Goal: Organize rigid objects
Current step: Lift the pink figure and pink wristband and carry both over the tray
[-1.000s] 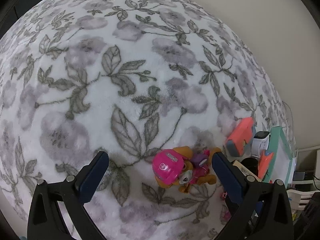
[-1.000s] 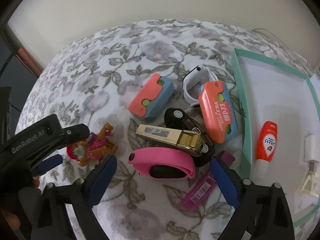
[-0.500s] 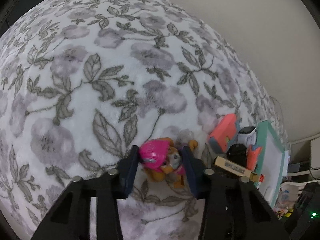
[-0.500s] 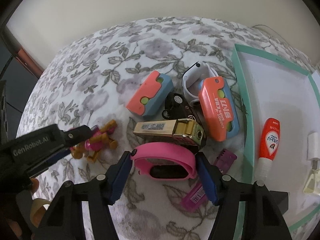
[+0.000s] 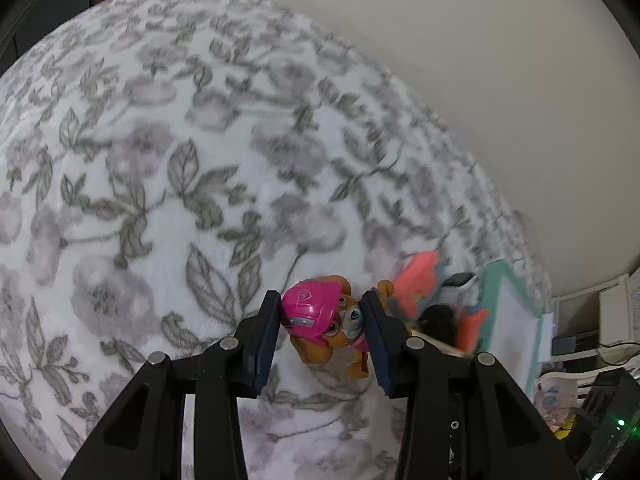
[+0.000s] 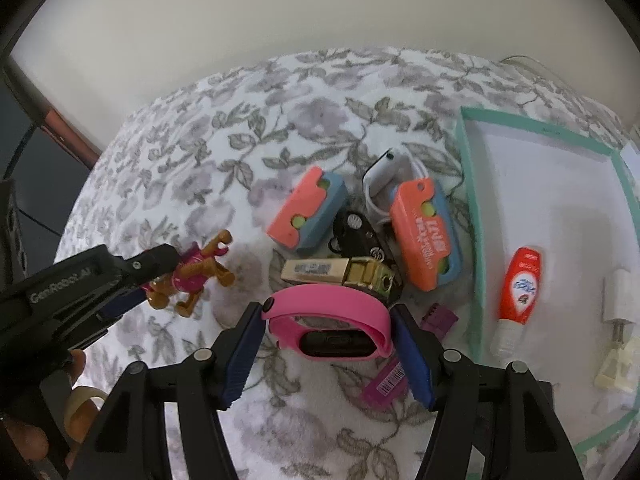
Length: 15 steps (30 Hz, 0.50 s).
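Both sets of jaws have just been closing, each on its own item. The left gripper (image 5: pixel 322 326) is now clamping the pup figure (image 5: pixel 320 318), pads pressing its pink helmet on one side and its face on the other; a second ago those jaws were standing wide around it. The figure is rising clear of the floral blanket (image 5: pixel 160 160), as the right wrist view is showing.

The right gripper (image 6: pixel 328 338) is pinching the pink wristband (image 6: pixel 326 320) by its two ends, beside the gold-capped box (image 6: pixel 340 274) in the toy pile.

Judgement: two picks are complete, and both items are ready for transfer to the teal-rimmed tray (image 6: pixel 468 200), where an orange tube (image 6: pixel 518 286) is already lying.

Legible writing: "GenRobot.AI" on the left gripper's housing. White lettering on the orange case (image 6: pixel 424 236) is too blurred for reading.
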{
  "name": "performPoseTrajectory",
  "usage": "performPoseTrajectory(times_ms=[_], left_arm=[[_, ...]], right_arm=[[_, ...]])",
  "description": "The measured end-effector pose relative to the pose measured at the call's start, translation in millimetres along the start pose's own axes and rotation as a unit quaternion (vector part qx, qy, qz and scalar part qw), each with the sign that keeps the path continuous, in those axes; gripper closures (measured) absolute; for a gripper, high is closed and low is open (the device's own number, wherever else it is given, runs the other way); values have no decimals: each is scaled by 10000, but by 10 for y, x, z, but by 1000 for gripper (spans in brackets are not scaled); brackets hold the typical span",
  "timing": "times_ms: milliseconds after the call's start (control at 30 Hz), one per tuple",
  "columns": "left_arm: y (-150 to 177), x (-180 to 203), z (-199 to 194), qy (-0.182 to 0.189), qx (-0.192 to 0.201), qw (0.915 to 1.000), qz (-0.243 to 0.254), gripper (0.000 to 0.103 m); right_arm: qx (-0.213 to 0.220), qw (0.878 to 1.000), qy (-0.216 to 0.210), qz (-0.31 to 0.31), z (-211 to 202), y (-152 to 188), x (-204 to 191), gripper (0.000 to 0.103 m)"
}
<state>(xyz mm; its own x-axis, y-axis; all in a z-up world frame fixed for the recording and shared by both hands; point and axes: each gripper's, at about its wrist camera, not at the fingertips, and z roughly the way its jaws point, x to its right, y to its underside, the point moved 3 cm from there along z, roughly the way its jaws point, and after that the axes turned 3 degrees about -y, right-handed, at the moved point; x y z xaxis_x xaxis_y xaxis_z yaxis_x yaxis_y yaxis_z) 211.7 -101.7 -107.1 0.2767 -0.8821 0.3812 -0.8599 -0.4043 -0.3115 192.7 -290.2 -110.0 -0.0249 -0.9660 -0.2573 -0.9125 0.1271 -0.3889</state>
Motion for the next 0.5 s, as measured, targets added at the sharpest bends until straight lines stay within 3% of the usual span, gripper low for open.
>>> performPoseTrajectory(times_ms=[233,367,500], left_arm=[[-100,453,-574,450,669,9960,397,60],[-107,916,-760,802,779,9911,717,60],[-71,1320,-808,902,857,9865,1068,60]], right_arm=[[776,9967,-99,214,-621,-218,111,36],[1416,9893,115,338,-1074,-338,278,36],[1915,9789,526,482,-1431,-461,532,36]])
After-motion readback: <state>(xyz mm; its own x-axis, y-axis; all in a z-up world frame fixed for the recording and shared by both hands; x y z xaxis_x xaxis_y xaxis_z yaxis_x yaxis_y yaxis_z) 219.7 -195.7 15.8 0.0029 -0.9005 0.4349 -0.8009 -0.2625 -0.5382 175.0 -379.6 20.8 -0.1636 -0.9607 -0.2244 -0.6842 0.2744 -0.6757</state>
